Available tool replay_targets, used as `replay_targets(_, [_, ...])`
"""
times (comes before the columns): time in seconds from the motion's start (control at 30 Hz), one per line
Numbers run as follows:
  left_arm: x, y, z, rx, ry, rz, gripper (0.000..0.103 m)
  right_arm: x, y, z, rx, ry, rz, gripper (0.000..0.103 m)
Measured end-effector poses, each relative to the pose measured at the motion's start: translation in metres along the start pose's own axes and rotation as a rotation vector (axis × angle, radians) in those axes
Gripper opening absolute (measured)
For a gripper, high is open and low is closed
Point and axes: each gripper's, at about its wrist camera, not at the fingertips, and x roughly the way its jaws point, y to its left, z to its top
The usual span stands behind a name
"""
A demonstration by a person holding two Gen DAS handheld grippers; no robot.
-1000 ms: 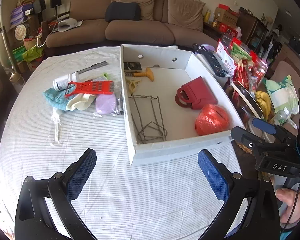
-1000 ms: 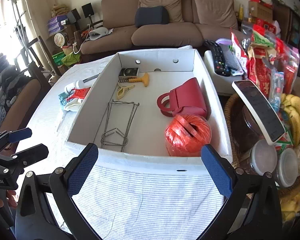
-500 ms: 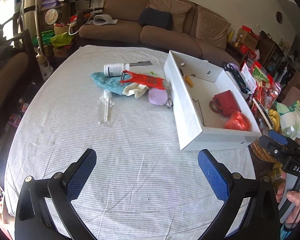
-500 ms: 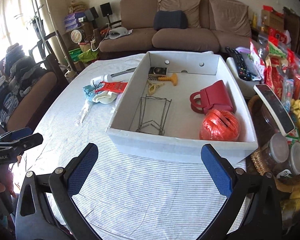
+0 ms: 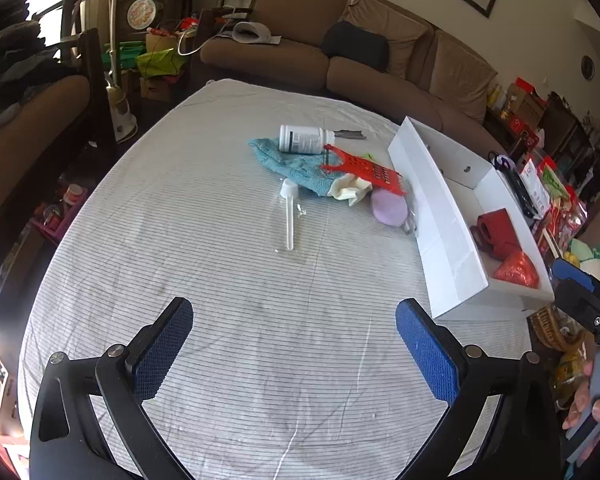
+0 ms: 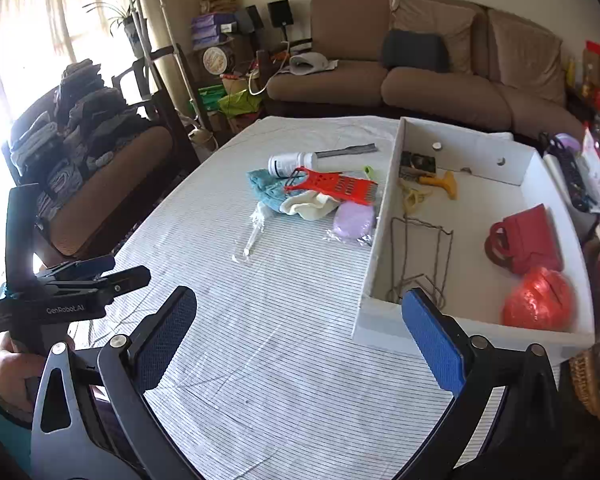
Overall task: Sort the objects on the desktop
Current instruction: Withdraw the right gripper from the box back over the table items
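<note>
Both grippers hover above the near end of the striped tablecloth (image 5: pixel 228 280), holding nothing. Left gripper (image 5: pixel 294 344): blue pads spread wide, fingers pointing across the table toward the loose pile, tilted down a bit at the cloth. Right gripper (image 6: pixel 300 336): also spread wide, pointing at the near-left corner of the white box (image 6: pixel 382 240), its right pad overlapping that corner in view but I can't tell if it's touching.

From the right wrist view the left unit sits low at the table's left edge, gripped from below by the person's left hand (image 6: pixel 10 368). From the left wrist view, the right hand (image 5: pixel 588 400) shows at the far right edge, fingers wrapped round the handle.

Loose stuff, all clustered mid-table just left of the box:
- white bottle (image 5: pixel 306 139) lying on its side, partly on the teal cloth (image 5: pixel 288 162)
- red grater (image 5: pixel 366 170) lying over the cloth and a cream fabric piece (image 5: pixel 350 190)
- lilac soap-like pad (image 5: pixel 388 209) right beside the box wall
- white scoop (image 5: pixel 289 208) in a clear wrapper, nearest the grippers, apart from the pile
- grey metal file (image 6: pixel 346 150) behind the bottle

Already in the box: red handbag (image 6: pixel 526 240), orange-red twine ball (image 6: pixel 538 300), wire rack (image 6: pixel 420 256), yellow-handled tool (image 6: pixel 440 182), a small dark box (image 6: pixel 418 160) in the far-left corner.
</note>
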Motion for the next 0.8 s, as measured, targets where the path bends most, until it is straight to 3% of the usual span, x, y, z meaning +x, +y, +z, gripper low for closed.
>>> replay_targets(0.17, [0.029,0.01,0.006,-0.015,0.007,-0.015,0.103,0.027,0.012,0.019,0.048,-0.002,0.079,0.103])
replay_targets(0.37, [0.062,0.02,0.023,-0.01,-0.005,-0.009,0.103,0.075,0.028,0.044,0.018,0.009,0.07,0.102])
replay_targets(0.43, [0.071,0.026,0.033,-0.01,-0.011,-0.009,0.103,0.093,0.034,0.051,0.007,0.014,0.063,0.092])
replay_targets(0.5, [0.084,0.035,0.045,-0.018,-0.009,-0.029,0.103,0.111,0.038,0.056,-0.001,0.021,0.051,0.053])
replay_targets(0.53, [0.091,0.04,0.053,-0.026,-0.005,-0.034,0.103,0.122,0.041,0.058,-0.009,0.04,0.045,0.049])
replay_targets(0.8, [0.159,0.074,0.127,-0.059,0.033,-0.018,0.103,0.196,0.027,0.052,0.025,0.089,-0.022,0.054])
